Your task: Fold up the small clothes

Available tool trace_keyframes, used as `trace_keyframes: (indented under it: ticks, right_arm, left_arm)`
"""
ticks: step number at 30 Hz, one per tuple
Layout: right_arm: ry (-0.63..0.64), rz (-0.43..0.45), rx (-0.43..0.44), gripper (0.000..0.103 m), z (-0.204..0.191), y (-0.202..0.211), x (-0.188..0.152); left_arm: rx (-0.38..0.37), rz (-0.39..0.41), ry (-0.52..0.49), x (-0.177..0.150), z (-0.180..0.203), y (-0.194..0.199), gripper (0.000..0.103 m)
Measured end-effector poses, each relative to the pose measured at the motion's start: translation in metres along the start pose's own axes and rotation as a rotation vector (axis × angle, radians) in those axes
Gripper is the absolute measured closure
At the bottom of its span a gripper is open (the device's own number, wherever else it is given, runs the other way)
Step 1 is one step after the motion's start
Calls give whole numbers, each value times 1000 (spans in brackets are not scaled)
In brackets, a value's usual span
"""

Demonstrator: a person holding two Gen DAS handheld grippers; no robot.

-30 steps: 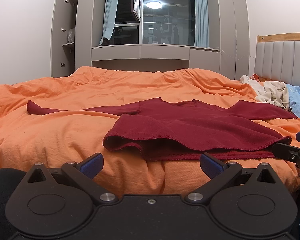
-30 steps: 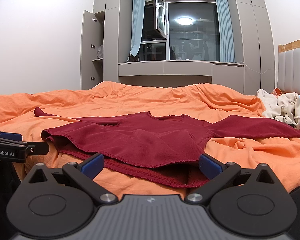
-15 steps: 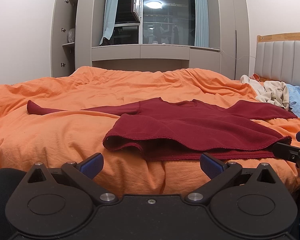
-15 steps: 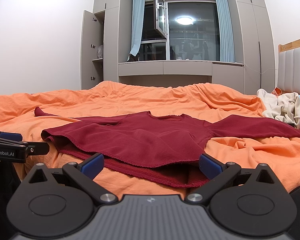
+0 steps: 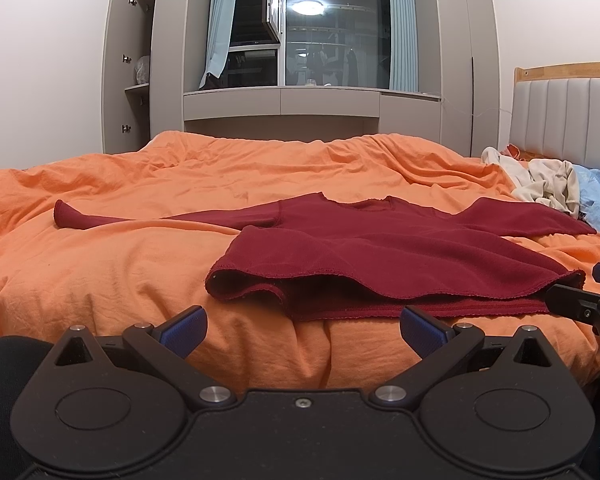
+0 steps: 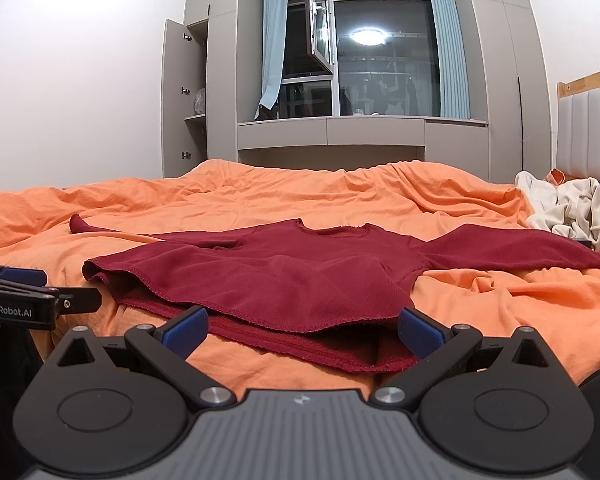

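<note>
A dark red long-sleeved top (image 5: 380, 248) (image 6: 284, 268) lies spread on the orange bed cover (image 5: 120, 264) (image 6: 500, 304), hem towards me, both sleeves stretched out sideways. My left gripper (image 5: 303, 331) is open, held low just before the hem's left part, with nothing between its blue pads. My right gripper (image 6: 303, 331) is open too, its blue fingertips at the hem's right part, the cloth edge lying between them, not gripped. Each gripper shows at the edge of the other's view.
A heap of cream and pale blue clothes (image 5: 556, 188) (image 6: 568, 212) lies at the right by the padded headboard (image 5: 564, 120). Grey wardrobes and a dark window (image 5: 324, 40) stand beyond the bed. An open cupboard door (image 5: 126, 68) stands at the far left.
</note>
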State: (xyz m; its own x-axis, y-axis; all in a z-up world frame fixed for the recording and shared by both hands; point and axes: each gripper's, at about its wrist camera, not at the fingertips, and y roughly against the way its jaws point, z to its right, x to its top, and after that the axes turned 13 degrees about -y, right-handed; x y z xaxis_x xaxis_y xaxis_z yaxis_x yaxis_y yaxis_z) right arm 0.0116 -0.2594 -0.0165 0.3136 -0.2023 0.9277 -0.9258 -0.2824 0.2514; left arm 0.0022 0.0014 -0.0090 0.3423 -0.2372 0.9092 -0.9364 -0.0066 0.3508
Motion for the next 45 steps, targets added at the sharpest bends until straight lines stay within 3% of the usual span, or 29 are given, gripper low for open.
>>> trace_keyframes:
  ticks: [5, 11, 18, 26, 31, 39, 45]
  right_arm:
    - [-39, -12, 25, 0, 5, -3, 9]
    - [-57, 2, 21, 0, 20, -18, 39]
    - [-125, -7, -130, 0, 65, -59, 83]
    - [-374, -33, -263, 0, 169, -122, 131]
    - [-365, -71, -402, 0, 202, -160, 149]
    - [-320, -70, -484, 0, 229, -206, 154]
    - [-309, -65, -525, 0, 253, -226, 149]
  left_arm:
    - [-8, -16, -3, 1, 0, -13, 1]
    - [-81, -30, 7, 17, -3, -26, 1]
    - [-127, -36, -27, 71, 3, -64, 1]
    - [-205, -96, -18, 127, 6, -156, 1]
    - [-236, -143, -13, 147, 8, -212, 1]
    - [-254, -163, 16, 151, 13, -275, 1]
    - [-230, -236, 31, 134, 16, -304, 1]
